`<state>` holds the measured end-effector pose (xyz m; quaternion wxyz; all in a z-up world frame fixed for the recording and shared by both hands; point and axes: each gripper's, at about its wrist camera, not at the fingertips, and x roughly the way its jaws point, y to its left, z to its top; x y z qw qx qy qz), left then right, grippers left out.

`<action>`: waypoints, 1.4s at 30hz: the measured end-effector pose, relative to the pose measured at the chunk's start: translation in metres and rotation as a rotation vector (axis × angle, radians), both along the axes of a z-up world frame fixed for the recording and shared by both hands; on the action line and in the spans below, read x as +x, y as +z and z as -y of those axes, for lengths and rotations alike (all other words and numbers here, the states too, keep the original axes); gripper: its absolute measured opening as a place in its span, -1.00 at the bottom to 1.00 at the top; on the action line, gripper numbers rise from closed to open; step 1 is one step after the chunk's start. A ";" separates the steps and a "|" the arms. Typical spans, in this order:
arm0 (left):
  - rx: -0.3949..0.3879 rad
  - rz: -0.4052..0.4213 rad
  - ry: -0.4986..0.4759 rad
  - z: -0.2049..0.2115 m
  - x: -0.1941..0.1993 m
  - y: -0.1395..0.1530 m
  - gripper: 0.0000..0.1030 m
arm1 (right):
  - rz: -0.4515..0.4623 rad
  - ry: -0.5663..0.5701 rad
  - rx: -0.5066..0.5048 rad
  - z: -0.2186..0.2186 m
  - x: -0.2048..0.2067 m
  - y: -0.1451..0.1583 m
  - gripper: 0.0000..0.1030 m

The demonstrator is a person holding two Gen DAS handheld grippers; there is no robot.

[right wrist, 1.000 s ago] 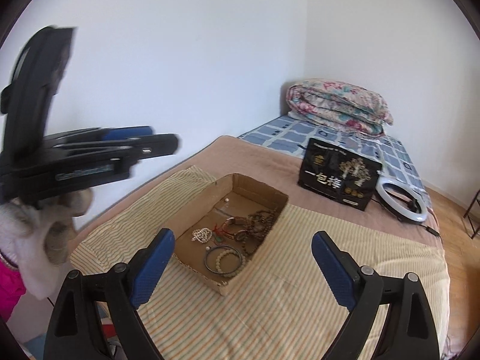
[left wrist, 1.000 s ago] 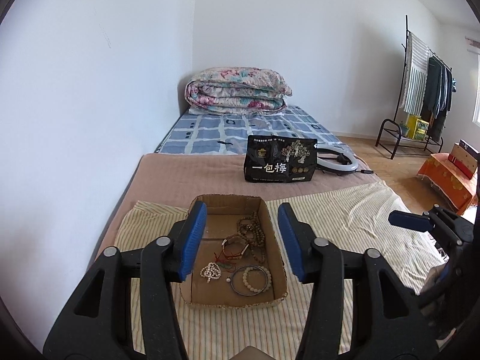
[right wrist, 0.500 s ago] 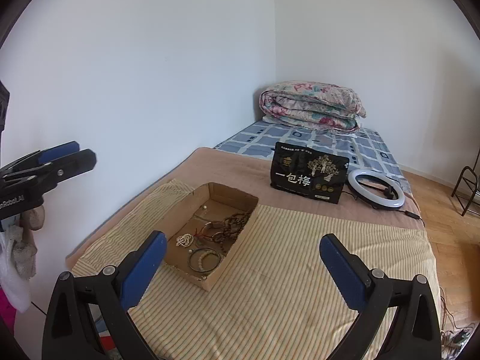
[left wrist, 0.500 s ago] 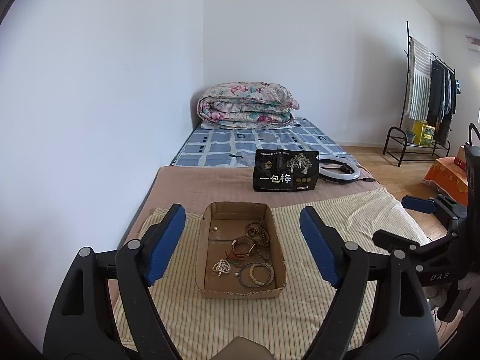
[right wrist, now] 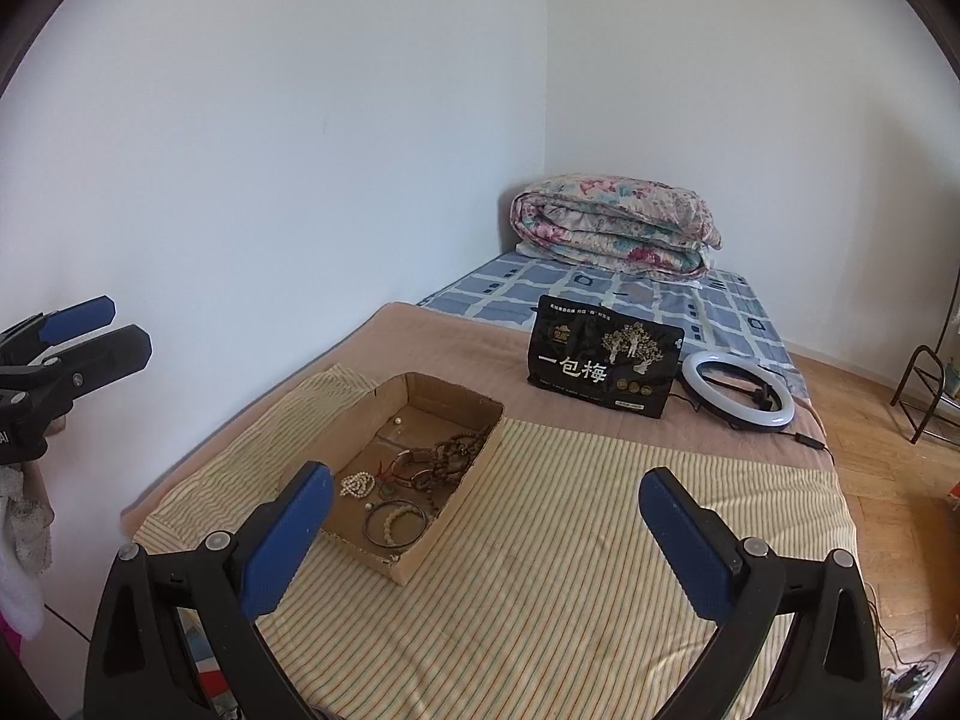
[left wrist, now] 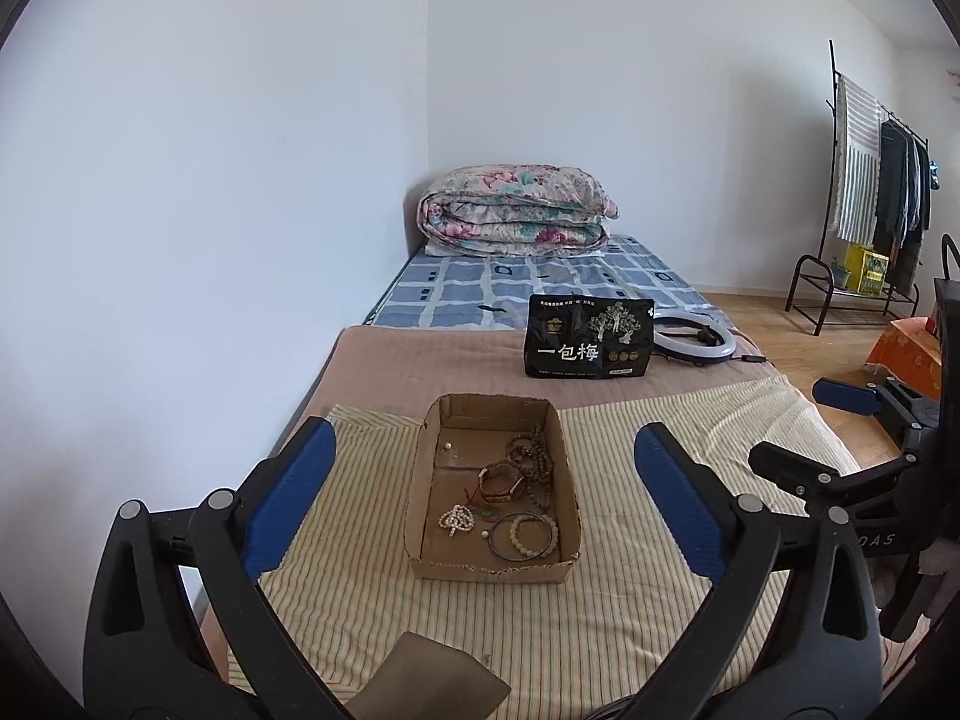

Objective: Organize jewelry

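A shallow cardboard box (left wrist: pixel 420 468) (right wrist: pixel 465 468) sits on a striped cloth on the bed. It holds jewelry: a long brown bead string (left wrist: pixel 534 459) (right wrist: pixel 456 450), a red-corded bracelet (left wrist: pixel 499 482), a small white bead bracelet (left wrist: pixel 456 519) (right wrist: pixel 357 485), a pale bead bracelet inside a dark ring (left wrist: pixel 524 534) (right wrist: pixel 397 522) and a loose pearl (left wrist: pixel 445 449). My left gripper (left wrist: pixel 486 501) is open and empty, held back above the box. My right gripper (right wrist: pixel 486 531) is open and empty, right of the box.
A black snack bag (left wrist: pixel 588 345) (right wrist: pixel 603 372) stands behind the box, with a ring light (left wrist: pixel 693 339) (right wrist: pixel 738 390) beside it. A folded quilt (left wrist: pixel 516 210) lies at the bed's far end. A clothes rack (left wrist: pixel 870 180) stands on the right. The wall runs along the left.
My left gripper opened wide and pulled back and up from the box. My right gripper drew back to the right; the left gripper shifted lower left in its view.
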<state>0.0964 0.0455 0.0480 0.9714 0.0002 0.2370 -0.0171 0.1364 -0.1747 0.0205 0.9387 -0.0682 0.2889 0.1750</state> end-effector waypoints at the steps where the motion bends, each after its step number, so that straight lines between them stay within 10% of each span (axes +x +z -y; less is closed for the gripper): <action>1: 0.005 -0.001 0.004 0.001 0.000 0.000 0.97 | -0.001 0.000 -0.004 0.000 0.001 -0.001 0.99; 42: 0.004 -0.003 0.023 0.008 -0.003 -0.003 0.99 | -0.017 -0.058 0.001 0.025 0.000 -0.013 0.99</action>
